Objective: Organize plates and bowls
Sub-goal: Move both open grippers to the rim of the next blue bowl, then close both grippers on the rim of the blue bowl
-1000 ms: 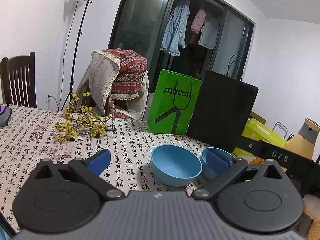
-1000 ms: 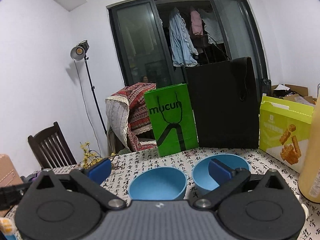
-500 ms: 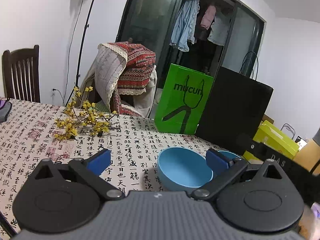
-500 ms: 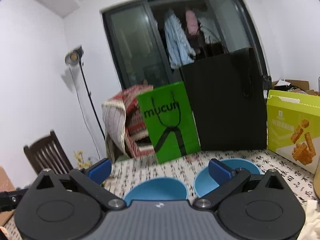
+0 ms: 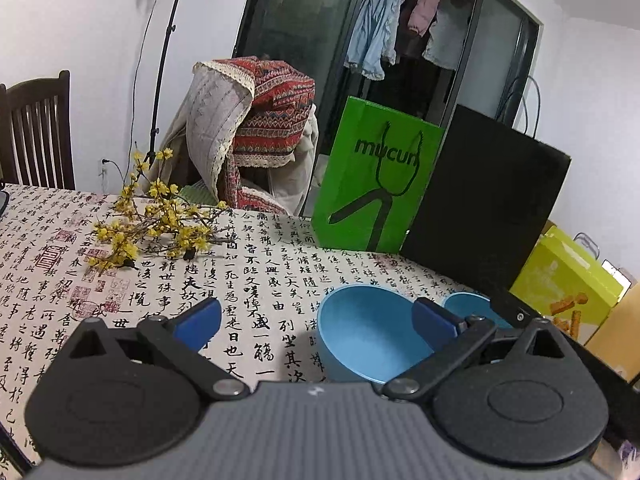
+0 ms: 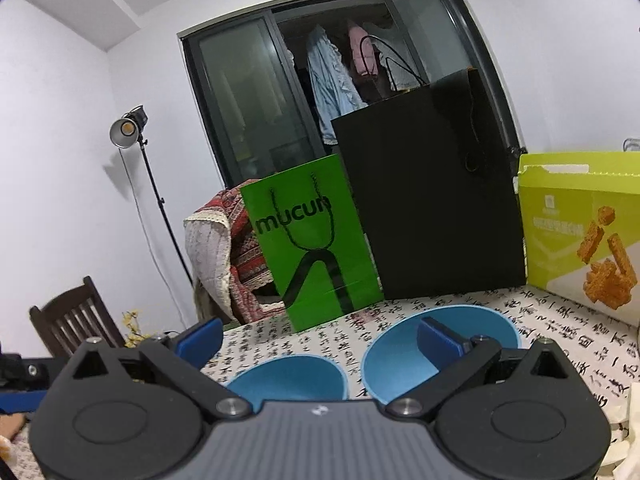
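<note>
**Both grippers wide open over two blue bowls**

The left gripper (image 5: 316, 320) hangs low above the table, fingers spread wide, nothing between them. Its right fingertip sits in front of the near blue bowl (image 5: 368, 340), which stands on the tablecloth (image 5: 248, 264) printed with black calligraphy. Just right of that bowl, a second blue bowl (image 5: 468, 308) peeks out behind the finger.

Over to the right gripper (image 6: 320, 338): also spread wide and empty, level with the table. Its right fingertip overlaps the larger-looking bowl (image 6: 400, 356); the other bowl (image 6: 288, 376) lies between the fingers, close beside it.

At the far edge stand a green paper bag (image 5: 376, 176) and a black bag (image 5: 484, 204); a yellow-green snack box (image 6: 580, 240) is to the right. Yellow flower sprigs (image 5: 152, 220) lie far left. Behind, a chair draped with patterned cloth (image 5: 256, 128), a lamp stand (image 6: 128, 132), and clothes hanging behind dark glass doors (image 6: 256, 100).
</note>
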Tool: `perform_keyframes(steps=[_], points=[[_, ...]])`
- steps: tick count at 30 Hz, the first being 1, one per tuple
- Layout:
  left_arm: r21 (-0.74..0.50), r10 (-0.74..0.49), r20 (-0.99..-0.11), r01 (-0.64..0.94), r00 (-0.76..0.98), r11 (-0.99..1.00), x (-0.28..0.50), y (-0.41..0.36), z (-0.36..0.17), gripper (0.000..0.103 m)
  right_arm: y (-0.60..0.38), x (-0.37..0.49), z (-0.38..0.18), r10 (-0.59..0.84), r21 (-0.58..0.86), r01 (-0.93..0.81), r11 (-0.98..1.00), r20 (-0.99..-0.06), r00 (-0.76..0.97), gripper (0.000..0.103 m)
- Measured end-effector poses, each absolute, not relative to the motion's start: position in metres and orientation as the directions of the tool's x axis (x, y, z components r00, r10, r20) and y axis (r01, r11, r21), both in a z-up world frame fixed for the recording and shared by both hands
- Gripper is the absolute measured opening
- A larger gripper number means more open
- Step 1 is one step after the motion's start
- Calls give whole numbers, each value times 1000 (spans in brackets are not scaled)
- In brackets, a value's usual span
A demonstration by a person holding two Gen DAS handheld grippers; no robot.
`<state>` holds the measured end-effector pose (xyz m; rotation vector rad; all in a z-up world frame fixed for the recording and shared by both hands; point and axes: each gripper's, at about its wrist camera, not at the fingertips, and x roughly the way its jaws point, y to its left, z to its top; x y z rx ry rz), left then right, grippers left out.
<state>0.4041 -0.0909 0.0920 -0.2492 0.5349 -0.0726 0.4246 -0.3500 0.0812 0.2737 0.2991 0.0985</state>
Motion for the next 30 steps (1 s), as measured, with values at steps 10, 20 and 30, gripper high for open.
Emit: perform_keyframes(steps=[10, 20, 30], points=[[-222, -100, -555, -31, 826, 975, 438, -96, 76, 103, -348, 434, 70, 110, 264, -26, 964, -309, 945, 103], [-221, -102, -576, -34, 811, 975, 450, -97, 65, 103, -345, 437, 64, 91, 261, 1, 965, -340, 936, 103], [-221, -109, -605, -35, 789, 975, 464, -98, 58, 103, -344, 431, 66, 77, 259, 23, 966, -370, 926, 102]])
